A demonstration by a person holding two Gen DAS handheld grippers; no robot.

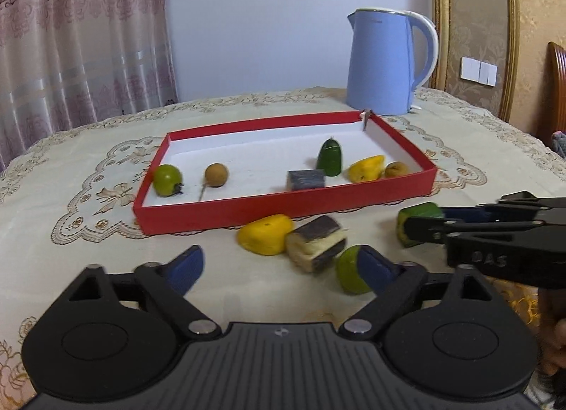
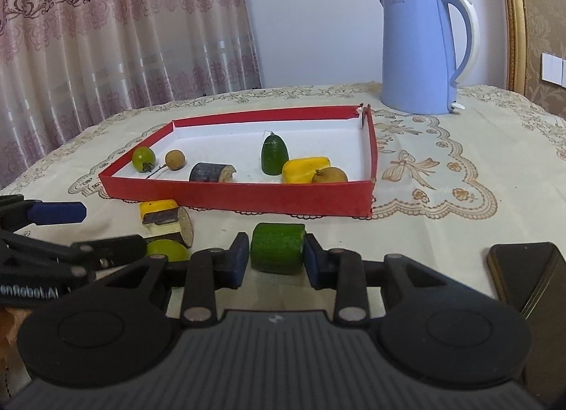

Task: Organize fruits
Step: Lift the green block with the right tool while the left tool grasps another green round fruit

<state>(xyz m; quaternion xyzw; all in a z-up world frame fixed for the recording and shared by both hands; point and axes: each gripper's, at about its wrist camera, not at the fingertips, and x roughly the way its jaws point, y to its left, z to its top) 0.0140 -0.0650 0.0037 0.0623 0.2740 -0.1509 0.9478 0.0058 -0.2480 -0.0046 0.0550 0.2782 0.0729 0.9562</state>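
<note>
A red tray [image 1: 283, 213] [image 2: 247, 197] with a white floor holds a green round fruit [image 1: 167, 180], a brown longan [image 1: 216, 175], a dark cut piece [image 1: 306, 179], a green cucumber tip [image 1: 329, 157], a yellow piece [image 1: 366, 168] and another longan [image 1: 396, 169]. In front of the tray lie a yellow piece [image 1: 266, 234], a dark sugarcane piece [image 1: 316, 248] and a lime-green fruit [image 1: 348, 270]. My left gripper [image 1: 279, 266] is open, its right finger touching the lime-green fruit. My right gripper [image 2: 276, 257] has its pads against a green cucumber chunk [image 2: 277, 248] on the cloth.
A blue kettle [image 1: 383, 61] [image 2: 421, 52] stands behind the tray's far right corner. A black phone [image 2: 527, 273] lies at the right near the table edge. A lace-patterned cloth [image 2: 442, 169] covers the table. Curtains hang at the back left.
</note>
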